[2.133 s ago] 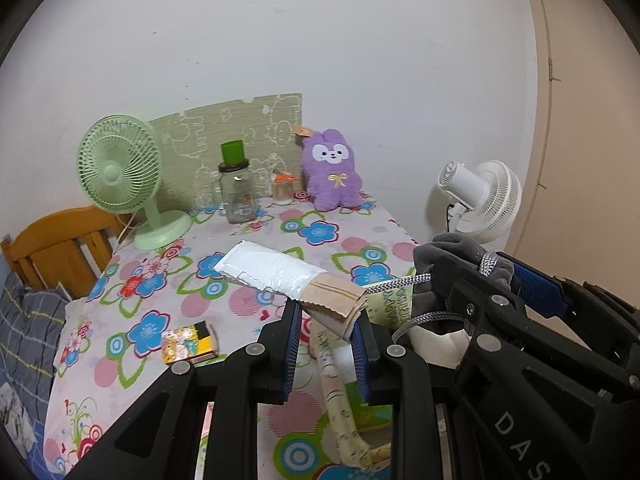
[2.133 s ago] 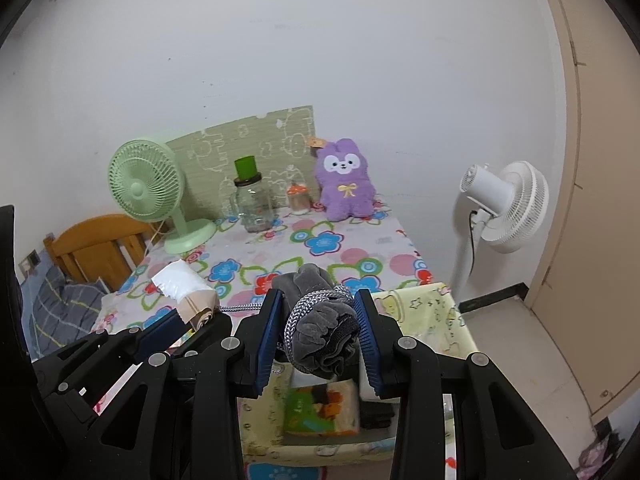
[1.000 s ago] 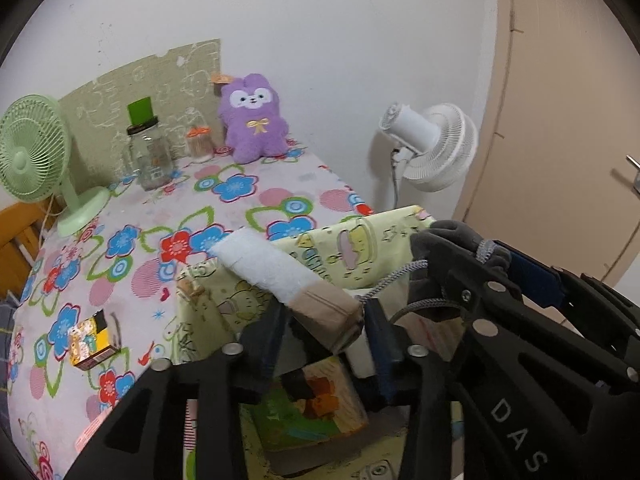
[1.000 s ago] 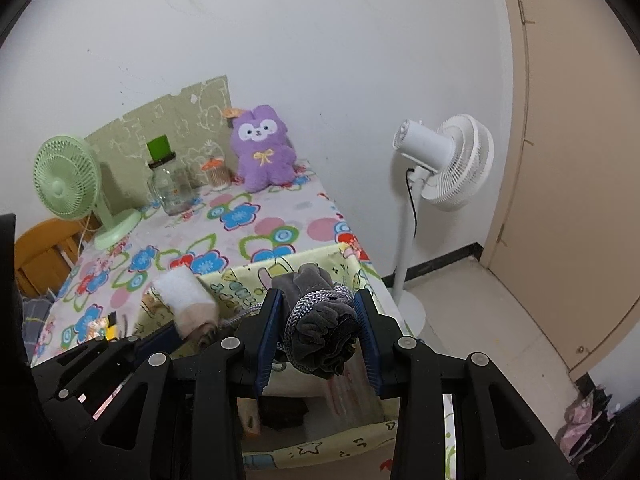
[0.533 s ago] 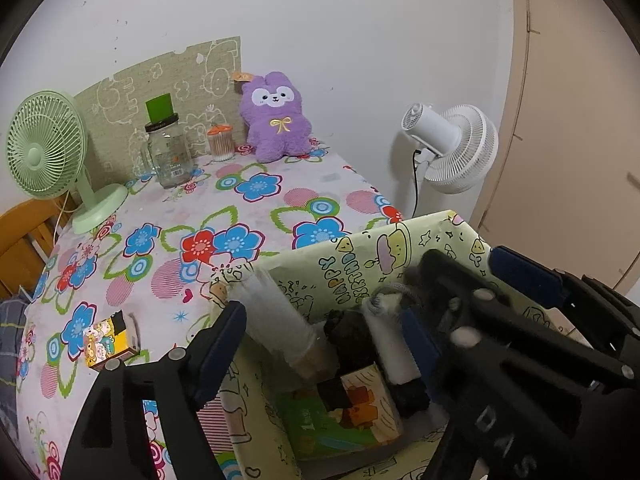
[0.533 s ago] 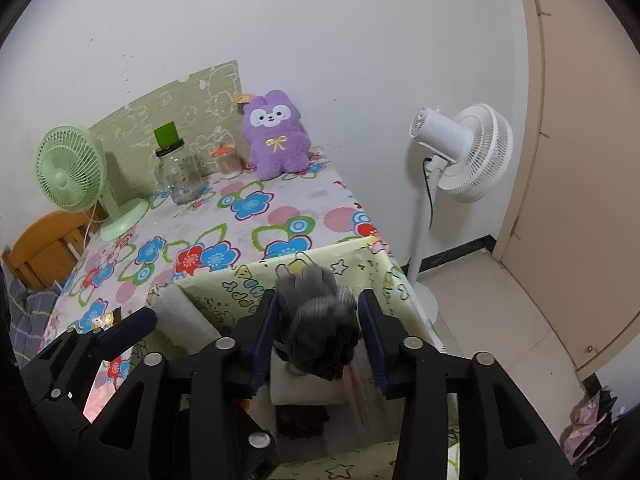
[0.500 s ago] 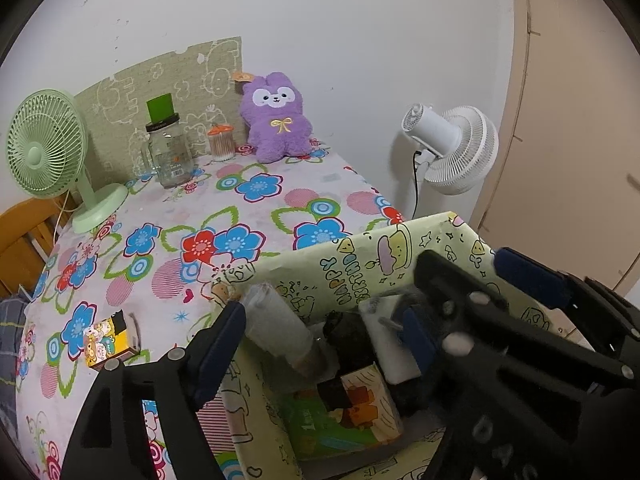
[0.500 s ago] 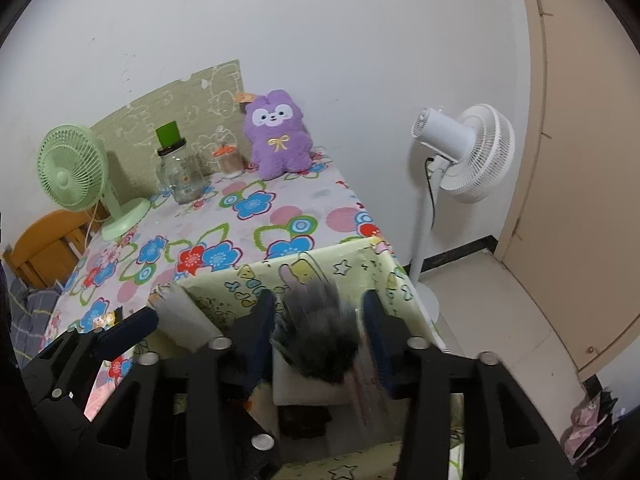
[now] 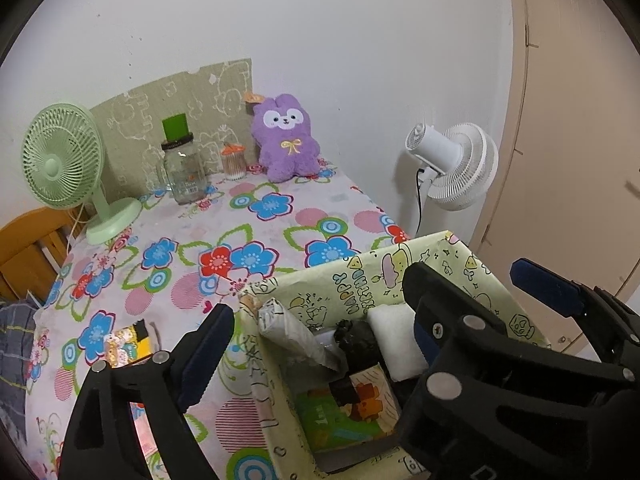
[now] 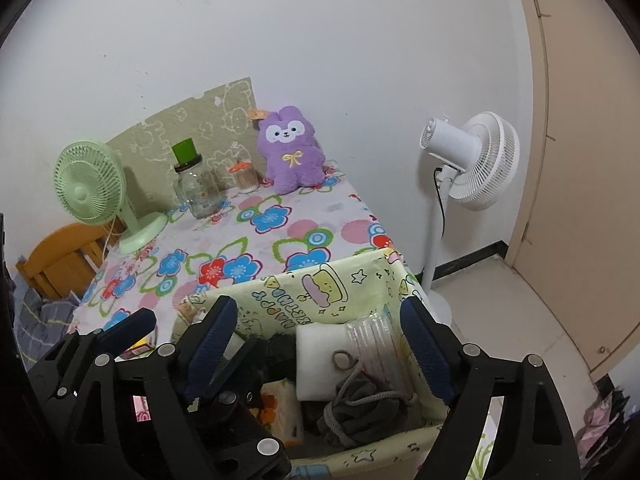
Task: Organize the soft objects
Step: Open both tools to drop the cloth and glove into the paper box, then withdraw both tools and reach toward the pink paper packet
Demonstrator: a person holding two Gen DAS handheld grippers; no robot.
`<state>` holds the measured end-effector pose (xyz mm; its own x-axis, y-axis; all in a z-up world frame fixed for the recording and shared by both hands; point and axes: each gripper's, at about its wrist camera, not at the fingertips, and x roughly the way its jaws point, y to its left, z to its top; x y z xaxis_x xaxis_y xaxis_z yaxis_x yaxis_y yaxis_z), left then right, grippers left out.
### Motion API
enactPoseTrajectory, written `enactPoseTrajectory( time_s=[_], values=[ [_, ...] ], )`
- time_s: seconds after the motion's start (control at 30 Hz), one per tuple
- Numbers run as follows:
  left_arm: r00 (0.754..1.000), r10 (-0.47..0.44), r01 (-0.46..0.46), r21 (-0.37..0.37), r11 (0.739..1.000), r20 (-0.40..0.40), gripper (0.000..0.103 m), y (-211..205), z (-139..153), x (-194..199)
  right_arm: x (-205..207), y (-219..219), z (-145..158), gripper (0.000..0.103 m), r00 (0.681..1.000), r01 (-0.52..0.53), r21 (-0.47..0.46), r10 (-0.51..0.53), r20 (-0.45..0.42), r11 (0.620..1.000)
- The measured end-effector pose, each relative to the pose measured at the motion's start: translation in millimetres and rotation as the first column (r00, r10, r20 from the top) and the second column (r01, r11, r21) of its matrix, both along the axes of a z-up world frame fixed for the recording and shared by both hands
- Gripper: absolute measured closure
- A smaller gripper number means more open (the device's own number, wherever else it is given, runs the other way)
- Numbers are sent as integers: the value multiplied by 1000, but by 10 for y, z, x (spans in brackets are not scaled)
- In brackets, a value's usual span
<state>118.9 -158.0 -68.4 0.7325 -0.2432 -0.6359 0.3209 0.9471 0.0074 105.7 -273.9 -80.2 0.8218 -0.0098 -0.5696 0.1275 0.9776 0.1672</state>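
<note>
A yellow cartoon-print fabric box point(image 9: 400, 276) point(image 10: 320, 284) stands at the near right end of the flowered table. Inside lie a rolled white-and-tan cloth point(image 9: 296, 336), a white foam block point(image 9: 394, 340) point(image 10: 320, 356), a black item point(image 9: 356, 336) and a grey knitted bundle point(image 10: 356, 404). My left gripper point(image 9: 316, 332) is open and empty above the box. My right gripper point(image 10: 316, 328) is open and empty above the grey bundle. A purple plush bunny point(image 9: 286, 138) point(image 10: 292, 150) sits against the far wall.
On the table stand a green desk fan point(image 9: 66, 164), a glass jar with a green lid point(image 9: 182, 168), a small orange-lidded jar point(image 9: 234, 162) and a small colourful packet point(image 9: 128, 344). A white standing fan point(image 10: 468, 160) is right of the table. A wooden chair point(image 10: 60, 256) is at left.
Both grippers opened over the box. The rolled cloth dropped from my left gripper and the grey bundle from my right one; both now lie inside the box.
</note>
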Motion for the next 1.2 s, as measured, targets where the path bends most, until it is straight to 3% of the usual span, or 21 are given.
enactPoseTrajectory(
  time_s=[0.47, 0.93, 1.2],
  values=[
    [998, 19, -18, -17, 1000, 57, 8, 253, 253, -236, -232, 252, 244, 8, 998, -17, -24, 18, 56, 1000],
    [991, 63, -63, -11, 998, 117, 4, 557, 402, -417, -373, 590, 411, 8, 994, -68, -58, 72, 82, 996],
    [988, 99, -97, -22, 995, 114, 4, 788, 391, -442, -374, 826, 427, 8, 990, -105, -62, 110, 89, 993]
  ],
)
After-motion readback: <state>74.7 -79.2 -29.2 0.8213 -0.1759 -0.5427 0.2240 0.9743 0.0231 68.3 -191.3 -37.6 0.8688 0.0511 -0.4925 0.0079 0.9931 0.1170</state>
